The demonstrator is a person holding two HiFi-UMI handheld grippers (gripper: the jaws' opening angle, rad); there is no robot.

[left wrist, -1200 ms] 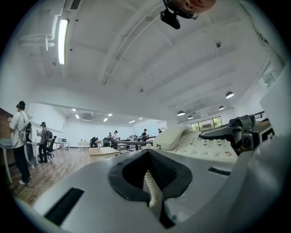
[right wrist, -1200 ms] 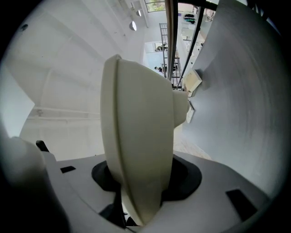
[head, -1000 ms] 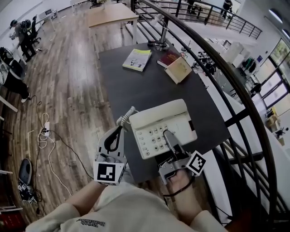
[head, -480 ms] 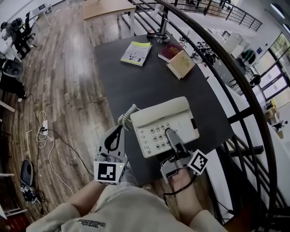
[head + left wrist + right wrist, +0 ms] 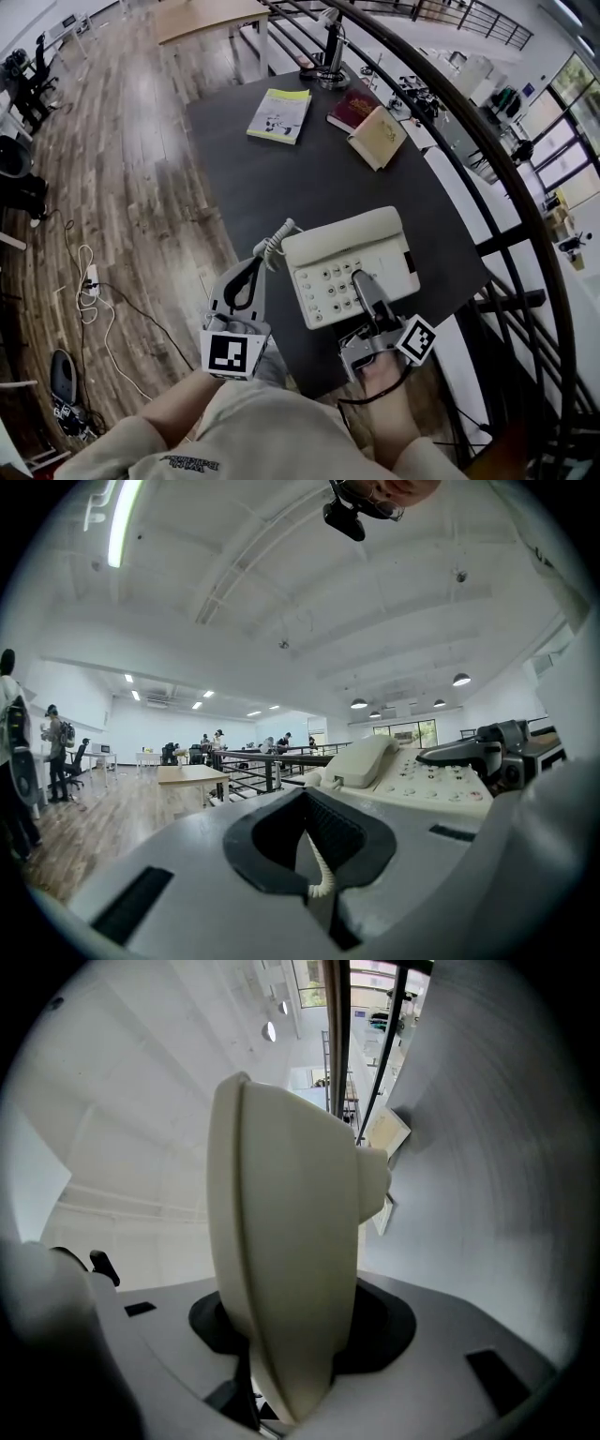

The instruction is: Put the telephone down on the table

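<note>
Left tool (image 5: pixel 306 801) clamped on coiled cord (image 5: pixel 319 866), cream telephone (image 5: pixel 422 785) beyond at right

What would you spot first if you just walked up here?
A big cream telephone over the near end of the dark table, with the right gripper clamped on its near edge. The left gripper pinches its curly cord; a yellow booklet lies at the far end.

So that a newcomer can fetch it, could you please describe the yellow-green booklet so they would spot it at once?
Start at the dark table beside the curved black railing. At its far end, left of a dark red book and a tan book, lies the booklet. It alone is thin, with a yellow-green and white cover.
</note>
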